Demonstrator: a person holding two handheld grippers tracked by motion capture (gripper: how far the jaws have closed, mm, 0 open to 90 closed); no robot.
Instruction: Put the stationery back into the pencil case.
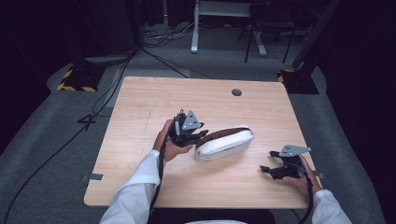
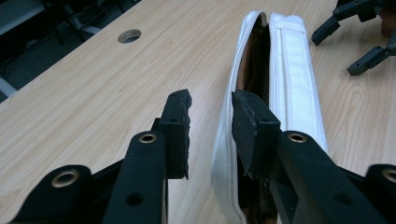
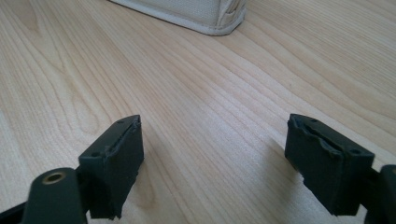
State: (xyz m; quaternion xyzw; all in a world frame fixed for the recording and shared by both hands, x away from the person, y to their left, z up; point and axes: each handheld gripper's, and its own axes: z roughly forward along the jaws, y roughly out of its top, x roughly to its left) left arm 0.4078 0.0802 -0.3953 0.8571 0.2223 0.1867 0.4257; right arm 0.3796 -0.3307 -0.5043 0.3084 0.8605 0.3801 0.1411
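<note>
Wooden table (image 1: pixel 140 102), white case (image 1: pixel 224 144); left tongs (image 1: pixel 198 135) part-open astride case edge, right tongs (image 1: pixel 267 161) wide

1. The white case (image 1: pixel 224 143) lies mid-table (image 1: pixel 196 98), the one obstacle between the two hands.
2. The left gripper (image 1: pixel 198 135) straddles the case's near wall, apparently not yet clamped.
3. The right gripper (image 1: pixel 265 161), jaws wide, has bare wood ahead.
4. The far half, around the cable hole (image 1: pixel 236 92), lies free.

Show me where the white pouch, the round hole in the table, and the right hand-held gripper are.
white pouch (image 1: pixel 226 143), high view, on its white side panel.
round hole (image 1: pixel 236 92), high view, at its centre.
right hand-held gripper (image 1: pixel 268 161), high view, midway between its open fingertips.
</note>
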